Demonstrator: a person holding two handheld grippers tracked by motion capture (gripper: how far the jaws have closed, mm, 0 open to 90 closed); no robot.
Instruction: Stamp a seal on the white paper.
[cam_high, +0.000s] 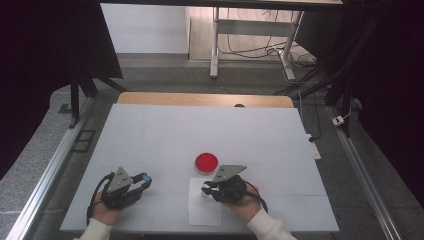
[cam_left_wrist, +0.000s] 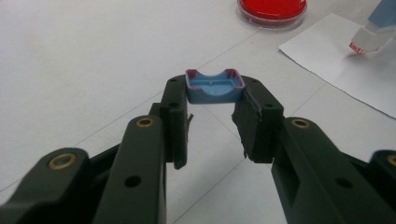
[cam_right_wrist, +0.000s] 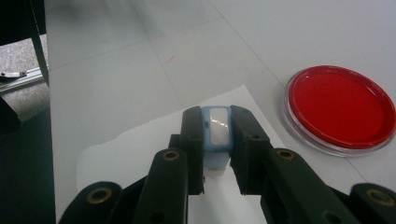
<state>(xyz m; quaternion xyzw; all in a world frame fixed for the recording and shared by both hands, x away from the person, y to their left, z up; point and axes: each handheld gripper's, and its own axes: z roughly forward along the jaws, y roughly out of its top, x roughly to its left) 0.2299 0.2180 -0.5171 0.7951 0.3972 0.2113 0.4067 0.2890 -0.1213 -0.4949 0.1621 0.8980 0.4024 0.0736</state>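
Note:
A small blue cap (cam_left_wrist: 215, 88) with a reddish rim sits pinched between the tips of my left gripper (cam_left_wrist: 215, 99), just above the table. From above, that left gripper (cam_high: 144, 182) is at the near left with the cap (cam_high: 145, 177) at its tips. My right gripper (cam_right_wrist: 217, 122) is shut on a light-blue applicator (cam_right_wrist: 217, 130), held over a white paper sheet (cam_right_wrist: 135, 149). Seen from above, the right gripper (cam_high: 205, 190) points left above the sheet (cam_high: 205, 214). The applicator's whitish, red-ended tip (cam_left_wrist: 366, 41) hangs just above the paper (cam_left_wrist: 336, 70).
A round dish of red medium (cam_high: 206, 161) stands just beyond the paper, also in the left gripper view (cam_left_wrist: 272, 10) and the right gripper view (cam_right_wrist: 341, 107). The white table (cam_high: 200, 127) stretches away behind it, with metal rails either side and a desk frame (cam_high: 250, 35) beyond.

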